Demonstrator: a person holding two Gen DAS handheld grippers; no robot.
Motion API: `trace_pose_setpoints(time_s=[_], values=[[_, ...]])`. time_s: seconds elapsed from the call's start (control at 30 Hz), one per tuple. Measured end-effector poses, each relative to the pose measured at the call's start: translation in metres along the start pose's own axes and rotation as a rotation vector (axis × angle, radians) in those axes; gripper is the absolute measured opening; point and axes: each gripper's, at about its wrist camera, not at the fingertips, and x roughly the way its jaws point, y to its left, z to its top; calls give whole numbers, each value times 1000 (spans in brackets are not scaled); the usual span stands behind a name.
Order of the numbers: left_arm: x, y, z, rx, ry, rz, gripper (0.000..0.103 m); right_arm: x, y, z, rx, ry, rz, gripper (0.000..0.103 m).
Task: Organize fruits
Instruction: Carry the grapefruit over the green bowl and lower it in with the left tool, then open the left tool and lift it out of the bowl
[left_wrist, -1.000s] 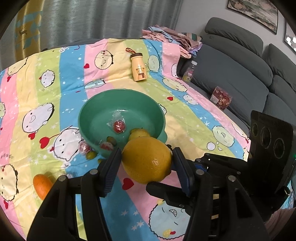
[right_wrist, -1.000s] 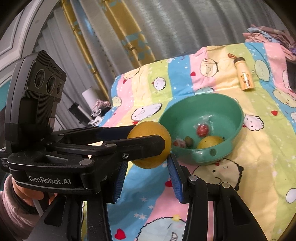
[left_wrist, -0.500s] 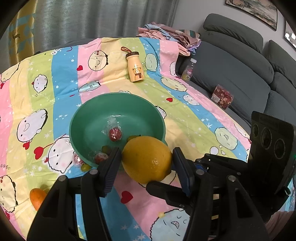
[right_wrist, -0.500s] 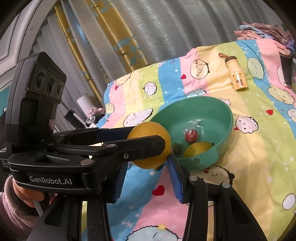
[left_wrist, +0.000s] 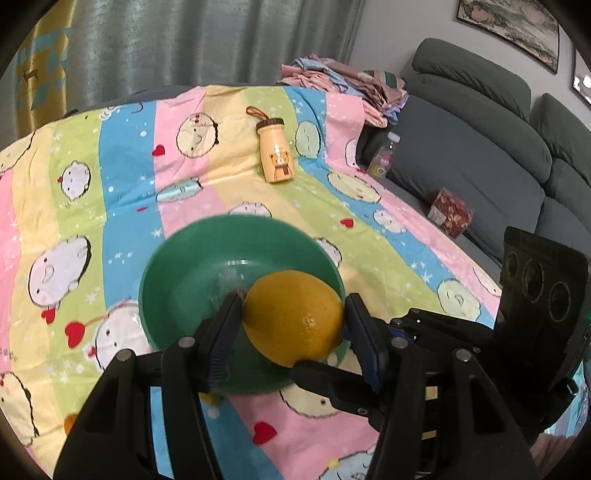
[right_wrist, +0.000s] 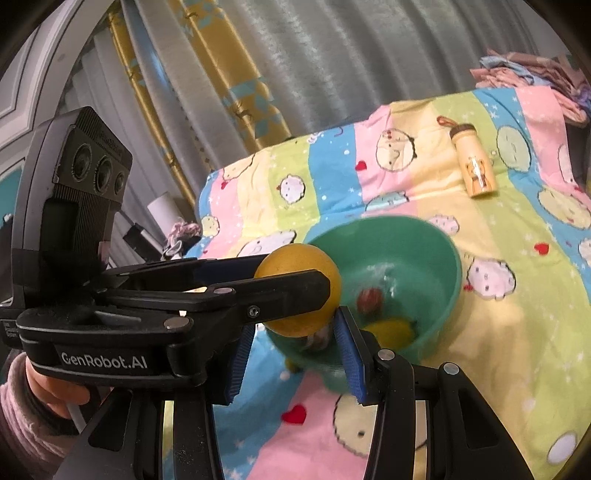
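My left gripper (left_wrist: 291, 325) is shut on a large yellow-orange citrus fruit (left_wrist: 291, 317) and holds it over the near rim of the green bowl (left_wrist: 184, 273). The right wrist view shows the same fruit (right_wrist: 295, 266) in the left gripper (right_wrist: 295, 291) at the bowl's (right_wrist: 436, 251) left edge. Inside the bowl lie a yellow fruit (right_wrist: 388, 328) and a red wrapped piece (right_wrist: 369, 297). My right gripper (right_wrist: 291, 350) is open and empty, just in front of the bowl.
The bowl stands on a striped cartoon cloth (left_wrist: 110, 177). A yellow bear bottle (left_wrist: 275, 151) lies beyond the bowl. An orange fruit (left_wrist: 70, 422) lies at the near left. A grey sofa (left_wrist: 480, 147) with a bottle and a box is on the right.
My left gripper has carried the citrus fruit forward, from short of the bowl to above its near rim. The right gripper has followed closer to the bowl, still open.
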Motion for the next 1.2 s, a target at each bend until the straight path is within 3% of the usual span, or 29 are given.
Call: trace_pose_setpoints(time_s=[0.27,0.57,0.9,1.2], values=[[16,16,20,-54,-13,-42,58,13,-13,25,1,1,-9,47],[58,42,16,-160,55,-93,58,43,-33,25,31,89,-35,47],[88,50,2,-227,116,-142,59,62,-41,15,6,198,-145,47],[97,44,-2,-217,144,-113,59,64,-33,13,-50,220,-217,47]])
